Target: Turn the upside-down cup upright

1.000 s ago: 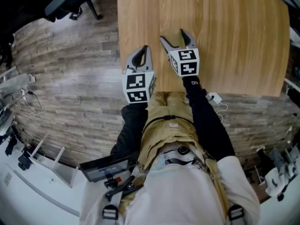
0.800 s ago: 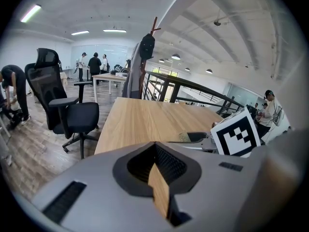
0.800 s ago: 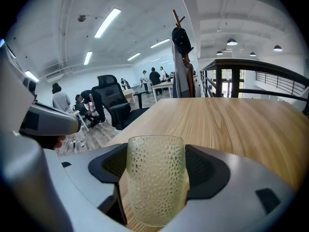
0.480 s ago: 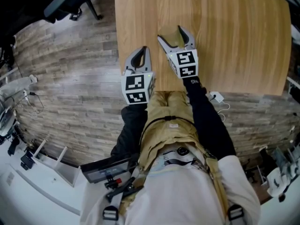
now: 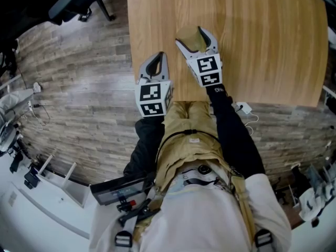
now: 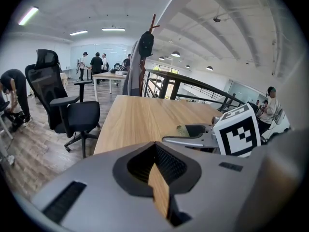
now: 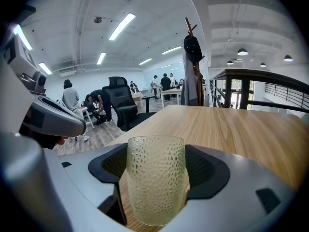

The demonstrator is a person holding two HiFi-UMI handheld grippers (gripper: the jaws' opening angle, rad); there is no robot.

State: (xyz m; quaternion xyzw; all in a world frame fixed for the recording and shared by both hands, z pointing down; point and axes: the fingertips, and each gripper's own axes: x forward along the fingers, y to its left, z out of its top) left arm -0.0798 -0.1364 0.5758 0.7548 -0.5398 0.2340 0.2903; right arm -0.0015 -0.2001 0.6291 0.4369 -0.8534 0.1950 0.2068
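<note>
Clamping a dimpled glass cup (image 7: 155, 182) in the right tool (image 5: 196, 40), on the counter (image 5: 262, 35) near its front edge.
Gripped across the sides, likely for flipping upright; left tool (image 5: 158, 63) clenched empty alongside, kept clear.

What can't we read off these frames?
- Right gripper view: the textured glass hides which end of the cup is open.
- Same view: the cup's wall covers where the fingers of the right gripper would touch it, so the grip is unclear.
- Head view: cup too small, a tan patch.
- Left gripper view: cup mostly behind the right gripper's finger.
</note>
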